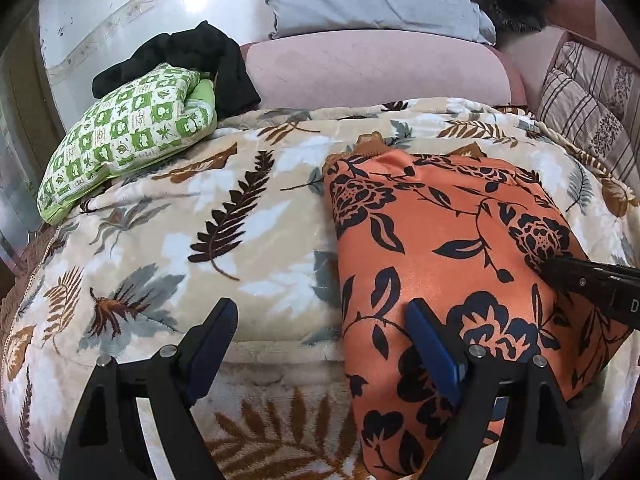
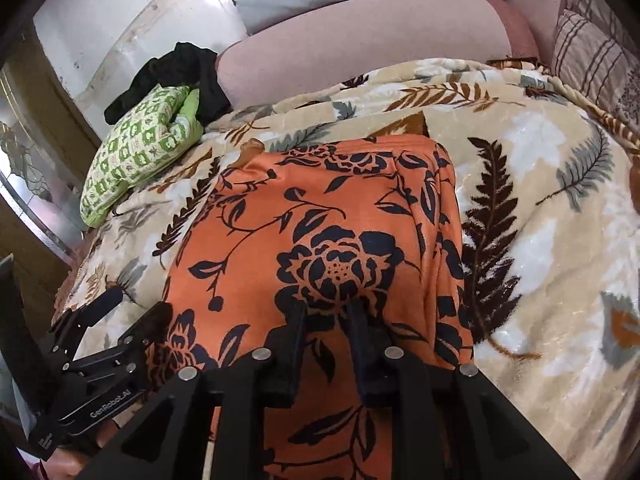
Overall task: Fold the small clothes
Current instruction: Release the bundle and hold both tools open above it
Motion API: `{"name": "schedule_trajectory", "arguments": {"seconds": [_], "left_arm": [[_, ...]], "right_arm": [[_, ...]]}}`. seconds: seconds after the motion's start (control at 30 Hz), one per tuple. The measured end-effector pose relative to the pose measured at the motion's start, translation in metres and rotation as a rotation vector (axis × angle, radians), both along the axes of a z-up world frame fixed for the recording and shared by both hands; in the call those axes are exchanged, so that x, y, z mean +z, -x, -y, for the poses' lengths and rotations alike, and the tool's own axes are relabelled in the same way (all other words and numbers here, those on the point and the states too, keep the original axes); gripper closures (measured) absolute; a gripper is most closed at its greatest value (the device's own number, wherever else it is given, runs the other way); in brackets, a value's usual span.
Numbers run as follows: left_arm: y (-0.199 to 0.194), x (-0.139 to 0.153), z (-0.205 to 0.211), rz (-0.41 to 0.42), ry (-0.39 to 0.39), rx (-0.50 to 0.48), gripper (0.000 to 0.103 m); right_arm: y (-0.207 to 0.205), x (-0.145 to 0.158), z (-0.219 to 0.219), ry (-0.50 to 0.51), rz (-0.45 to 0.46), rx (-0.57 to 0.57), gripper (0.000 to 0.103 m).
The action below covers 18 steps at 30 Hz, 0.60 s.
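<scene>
The orange floral cloth [image 2: 320, 240] looks light, soft, slippery; take its near left edge. Left gripper [image 1: 320, 332] gapes wide; right gripper [image 2: 326, 316] nearly together, pressing it

**Hidden and Cut Off**

Near edge of the orange floral garment [image 2: 320, 220] lost beneath the right gripper [image 2: 326, 312] in the right wrist view; fingertips pressed close together into the cloth, possibly pinching a fold, though too dark there to tell. Lower hem cut off by the frame bottom in both views. Only the tip of the right gripper [image 1: 560, 270] visible from the left wrist view, the rest cropped at the edge. Black clothing [image 1: 192, 56] partly concealed behind the green patterned bundle [image 1: 128, 136]. Striped cushion [image 1: 592, 120] clipped by the fisheye rim.
</scene>
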State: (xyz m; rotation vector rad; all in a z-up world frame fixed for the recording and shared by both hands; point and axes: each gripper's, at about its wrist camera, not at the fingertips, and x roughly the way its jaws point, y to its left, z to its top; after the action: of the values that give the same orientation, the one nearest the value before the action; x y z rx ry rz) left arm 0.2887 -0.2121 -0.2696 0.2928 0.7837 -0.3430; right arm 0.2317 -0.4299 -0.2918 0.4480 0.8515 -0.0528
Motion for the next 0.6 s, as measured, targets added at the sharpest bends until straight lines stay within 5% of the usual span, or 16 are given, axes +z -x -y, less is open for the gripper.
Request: {"name": "schedule_trajectory", "arguments": {"seconds": [0.1,0.2,0.4,0.6], "left_arm": [[0.0,0.0,0.0,0.001,0.001,-0.001,0.016],[0.0,0.0,0.001,0.004,0.0,-0.004,0.016],[-0.001,-0.001,0.001,0.003,0.001,-0.003,0.016],[0.0,-0.005,0.002,0.005,-0.004,-0.009,0.016]], "right_arm": [[0.001,0.001,0.002,-0.017,0.012,0.008,0.07],[0.005,0.005,0.003,-0.058,0.055,0.021,0.039],[0.015,0.024,-0.003,-0.015,0.167,0.022,0.038],[0.006,0.002,0.013,-0.089,0.046,-0.012,0.044]]}}
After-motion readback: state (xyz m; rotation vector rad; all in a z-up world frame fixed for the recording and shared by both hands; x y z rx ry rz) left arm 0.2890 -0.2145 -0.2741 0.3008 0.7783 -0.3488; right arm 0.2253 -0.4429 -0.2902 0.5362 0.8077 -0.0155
